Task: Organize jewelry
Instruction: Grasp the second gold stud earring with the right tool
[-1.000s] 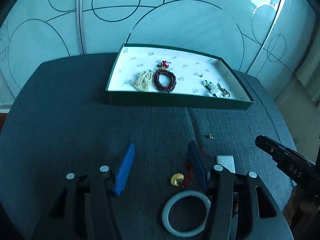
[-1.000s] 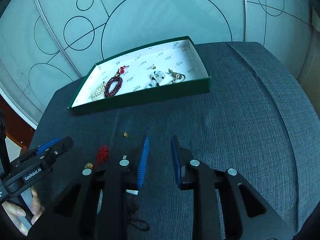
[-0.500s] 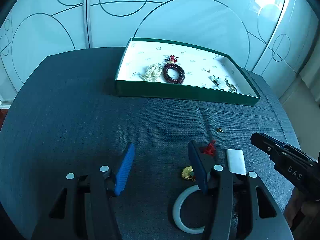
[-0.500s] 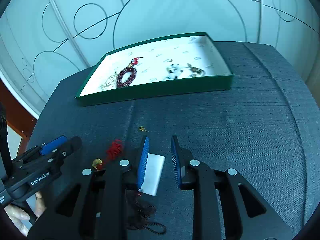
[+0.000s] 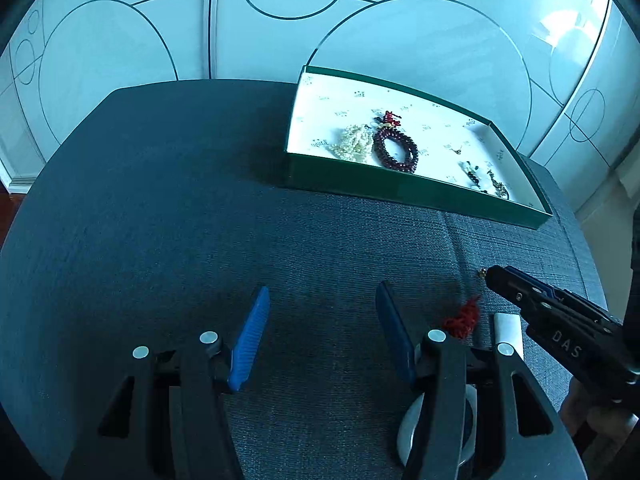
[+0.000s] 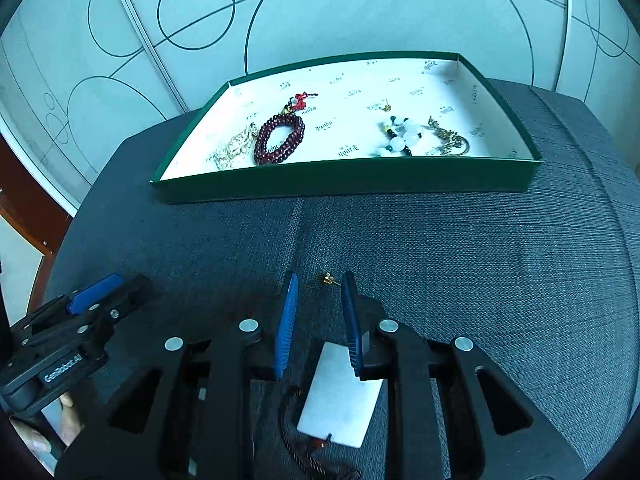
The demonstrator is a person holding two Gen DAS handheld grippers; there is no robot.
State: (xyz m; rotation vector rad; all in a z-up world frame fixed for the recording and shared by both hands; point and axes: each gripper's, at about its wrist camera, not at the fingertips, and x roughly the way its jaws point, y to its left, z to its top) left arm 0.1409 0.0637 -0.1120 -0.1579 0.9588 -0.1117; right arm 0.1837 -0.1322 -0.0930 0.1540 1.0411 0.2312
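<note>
Shifted forward and slightly down since a second back, both grippers; tray (image 6: 532, 158) now larger in the right view, and the small gold earring (image 6: 329, 279), earlier off to the left of the right gripper (image 6: 319, 290), now sits just past the tips, between them. White pendant (image 6: 340, 396), not visible there a second ago, now lies under the right gripper's fingers.

Right gripper: fingers narrowly spread, pinching nothing, pads clear of earring and pendant alike. Left gripper (image 5: 322, 300): fingers about half spread, nothing between them but bare dark cloth.

Relative to the tray: earring on the cloth on the near side, well apart from the front wall, roughly opposite the tray's middle in the right view. Pendant nearer still to the person, long axis running toward the tray, tilted a little to the right, dark cord trailing from its near end. Red tassel (image 5: 464, 318) and pale bangle (image 5: 406, 428) also on the near side, toward the right of the left gripper. Inside the tray: pearl strand (image 6: 236, 146), dark red beads (image 6: 280, 140), a white bead piece and a gold chain.

Judged next target: the earring, dead ahead of the right fingertips, far nearer the right hand than the left. Tiny and low on soft cloth, so likely to slip the pads.

Readable writing: "GenRobot.AI" on the left gripper's body, "DAS" on the right gripper's body. Tray lining print too small to read.
</note>
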